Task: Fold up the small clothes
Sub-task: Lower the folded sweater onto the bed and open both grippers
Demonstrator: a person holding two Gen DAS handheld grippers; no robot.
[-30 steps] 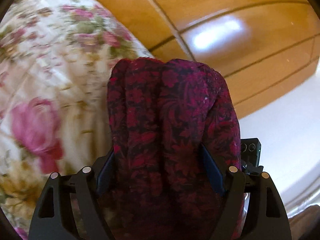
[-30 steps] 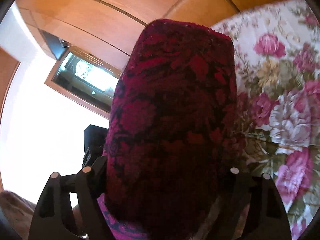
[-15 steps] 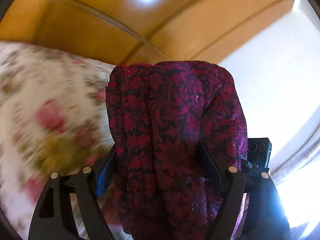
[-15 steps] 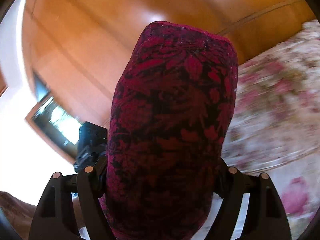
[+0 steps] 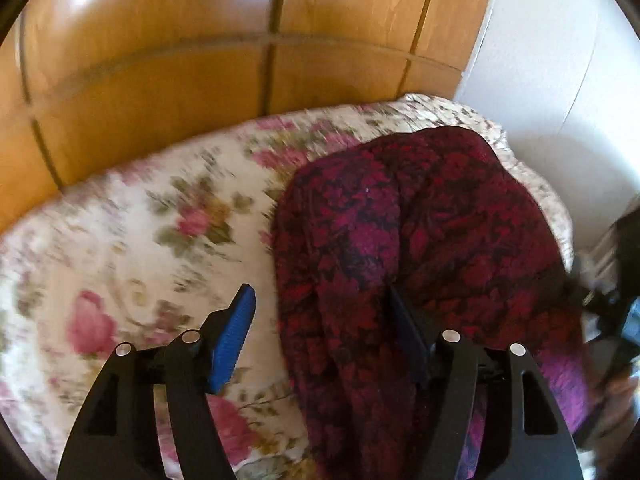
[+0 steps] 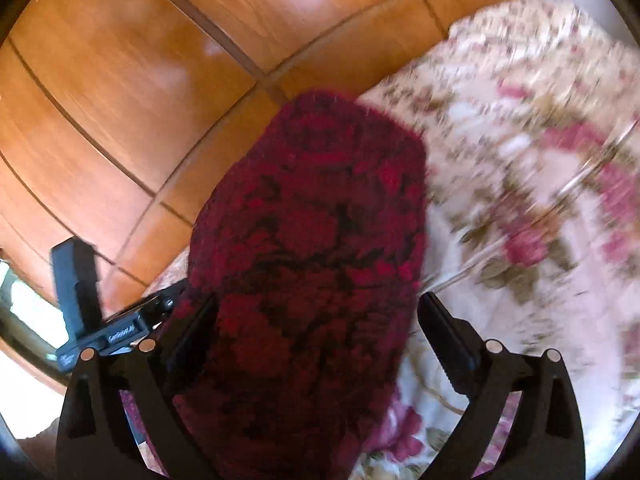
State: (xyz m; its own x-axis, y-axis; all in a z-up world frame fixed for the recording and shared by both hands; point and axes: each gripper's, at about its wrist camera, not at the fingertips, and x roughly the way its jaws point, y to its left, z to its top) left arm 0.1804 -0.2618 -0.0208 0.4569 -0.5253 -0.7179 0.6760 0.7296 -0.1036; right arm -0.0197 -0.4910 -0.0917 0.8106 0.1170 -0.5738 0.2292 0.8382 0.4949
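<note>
Both grippers stood spread over the floral bedspread (image 5: 132, 240): the left gripper (image 5: 320, 336) had just narrowed, the crimson patterned garment (image 5: 420, 248) seemingly draped over its right finger only, while the right gripper (image 6: 316, 320), just widened, loosely straddled it.

the dark red garment (image 5: 420, 240) is filling the middle and right of the left wrist view, draping over the right finger (image 5: 404, 336) and blocking passage there; to its left the flowered bedspread (image 5: 140, 240) is lying bare, giving free room out to the wooden panel wall (image 5: 160, 80) standing at the far edge; in the right wrist view the garment (image 6: 312, 260) is bulking between the fingers, with open bedspread (image 6: 520, 200) to the right and the wood wall (image 6: 120, 100) closing the far left
</note>
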